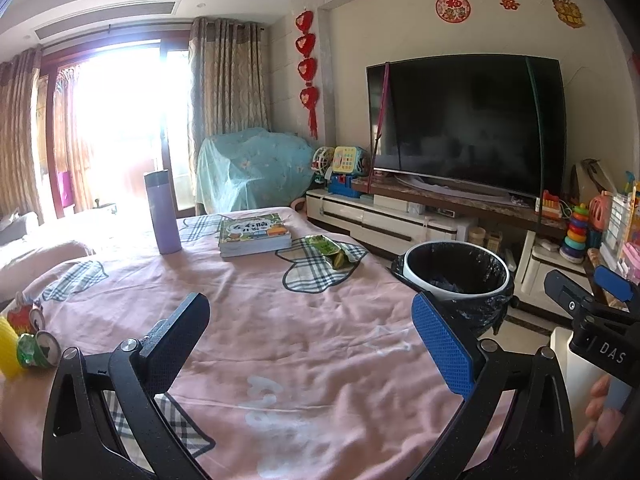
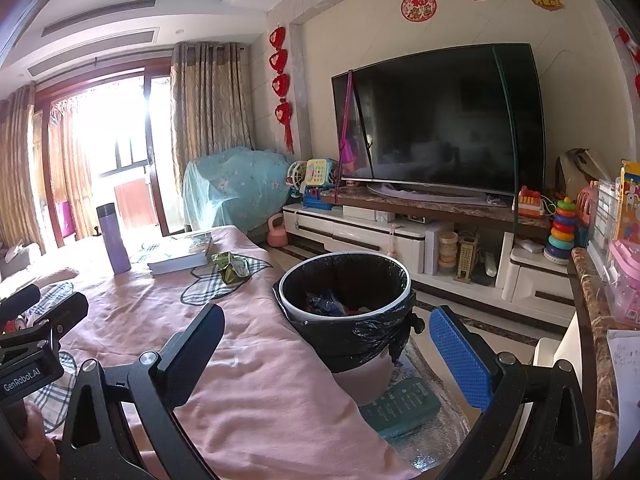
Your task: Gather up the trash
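A crumpled green snack wrapper (image 1: 330,251) (image 2: 231,267) lies on the pink-clothed table (image 1: 280,320) beyond my grippers, by the books. Crushed cans (image 1: 34,336), red and green, sit at the table's left edge. A black-lined trash bin (image 1: 456,276) (image 2: 346,308) stands beside the table's right edge with some trash inside. My left gripper (image 1: 316,332) hovers open over the cloth, holding nothing. My right gripper (image 2: 332,344) is open and empty too, close in front of the bin. The right gripper (image 1: 592,300) shows at the right edge of the left wrist view.
A purple bottle (image 1: 162,214) and a stack of books (image 1: 254,238) stand at the table's far side. A TV cabinet (image 2: 400,236) with toys runs behind the bin. A marble counter (image 2: 596,340) lies to the right. A yellow object (image 1: 8,352) sits by the cans.
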Motion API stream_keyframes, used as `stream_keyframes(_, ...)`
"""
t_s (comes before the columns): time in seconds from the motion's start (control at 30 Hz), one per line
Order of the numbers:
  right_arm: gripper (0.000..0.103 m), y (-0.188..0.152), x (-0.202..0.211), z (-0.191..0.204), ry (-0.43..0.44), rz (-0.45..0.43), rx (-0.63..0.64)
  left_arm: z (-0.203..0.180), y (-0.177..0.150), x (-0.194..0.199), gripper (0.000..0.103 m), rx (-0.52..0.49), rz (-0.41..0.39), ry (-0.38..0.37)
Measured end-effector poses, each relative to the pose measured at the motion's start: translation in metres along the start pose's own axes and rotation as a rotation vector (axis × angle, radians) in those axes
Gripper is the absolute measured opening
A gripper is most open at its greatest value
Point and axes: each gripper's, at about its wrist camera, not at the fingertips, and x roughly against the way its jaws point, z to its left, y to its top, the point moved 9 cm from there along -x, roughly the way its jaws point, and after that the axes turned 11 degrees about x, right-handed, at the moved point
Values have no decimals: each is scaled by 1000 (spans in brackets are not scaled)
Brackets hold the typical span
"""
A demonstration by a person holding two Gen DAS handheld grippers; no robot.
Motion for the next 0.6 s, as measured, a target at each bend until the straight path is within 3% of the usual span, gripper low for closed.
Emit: stream_keyframes(0.6, 103, 7, 3, 3, 7, -17, 3, -4, -3, -2, 103, -7, 12, -8)
